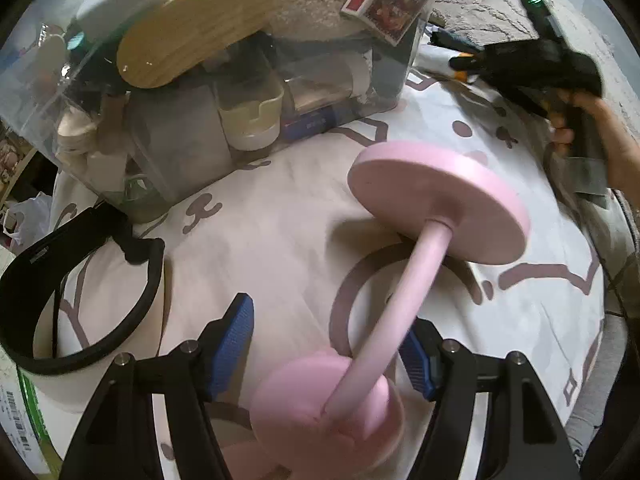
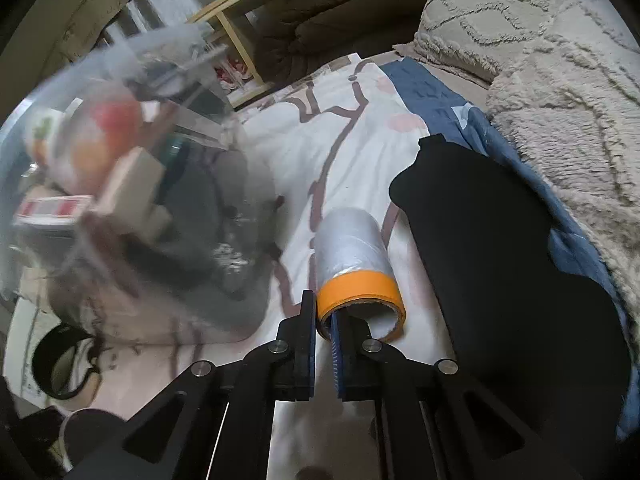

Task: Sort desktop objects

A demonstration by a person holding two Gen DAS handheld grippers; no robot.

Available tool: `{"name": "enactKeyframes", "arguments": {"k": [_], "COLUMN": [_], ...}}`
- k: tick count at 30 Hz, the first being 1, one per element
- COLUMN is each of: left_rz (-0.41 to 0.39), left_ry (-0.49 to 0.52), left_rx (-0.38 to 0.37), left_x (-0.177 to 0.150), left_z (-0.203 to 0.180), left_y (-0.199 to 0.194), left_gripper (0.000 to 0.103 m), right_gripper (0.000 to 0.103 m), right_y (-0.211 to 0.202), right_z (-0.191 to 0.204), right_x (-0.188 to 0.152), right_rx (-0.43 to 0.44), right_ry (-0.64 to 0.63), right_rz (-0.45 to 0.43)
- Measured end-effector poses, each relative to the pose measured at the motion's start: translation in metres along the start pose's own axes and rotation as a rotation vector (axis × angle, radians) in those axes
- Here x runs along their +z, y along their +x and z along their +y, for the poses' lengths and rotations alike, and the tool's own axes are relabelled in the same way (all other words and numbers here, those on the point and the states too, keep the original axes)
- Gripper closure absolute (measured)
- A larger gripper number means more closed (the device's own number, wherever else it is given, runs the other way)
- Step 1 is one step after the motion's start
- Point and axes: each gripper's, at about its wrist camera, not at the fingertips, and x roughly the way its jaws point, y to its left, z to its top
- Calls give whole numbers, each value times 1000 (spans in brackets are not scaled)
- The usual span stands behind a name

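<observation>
Pink stand [image 1: 404, 280] tilted over bed sheet [image 1: 260, 216], stem between wide-spread fingers of left hand-held gripper [image 1: 328, 352], contact unclear. Clear storage box [image 1: 192, 92] behind, full. Right hand-held gripper [image 2: 323, 332] narrow, pinching wall of orange-edged film roll [image 2: 356, 268].

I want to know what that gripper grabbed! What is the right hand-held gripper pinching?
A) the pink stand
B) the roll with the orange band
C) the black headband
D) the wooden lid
B: in the right wrist view, the right hand-held gripper has its fingers closed on the rim of the roll with the orange band, one finger outside and one inside its hollow core, as it lies on the white patterned sheet.
</observation>
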Motion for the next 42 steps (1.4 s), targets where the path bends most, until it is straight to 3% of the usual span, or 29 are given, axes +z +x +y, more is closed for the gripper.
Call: {"name": "enactKeyframes", "arguments": {"k": [5,7,12,17,22,30,34,38,42], "left_rz": [-19,-19,-23,-15,-40,-27,-29,-23,-4], "left_ry": [12,10,7,-48,-49,-59,-63,-76,-75], "left_rx": [-9,-38,-95,-127,-139,-137,-120,-107,-92], "left_x": [4,5,5,4,2,-7,-11,-14,-17], "left_z": [-4,-6,-16,-21,-29,-38,-42,-42,-42], "left_y": [4,1,-14,-23,-46,-67,-68,-67,-64], "left_gripper": [39,56,81,82,90,90,90,90,87], "right_gripper": [95,95,95,95,95,95,95,95,95], "right_y": [-27,-39,-64,-93,-119,-132,-117,-92,-89], "right_z": [8,12,27,40,58,84,89,78,70], "right_x": [-6,-10,-15,-27,-47,-81,-96,-107,-113], "right_rx": [23,37,59,122,201,260,236,124,119], "right_ry": [25,32,9,19,-5,-93,-144,-145,-126], "right_rz": [22,32,27,10,21,102,167,253,303]}}
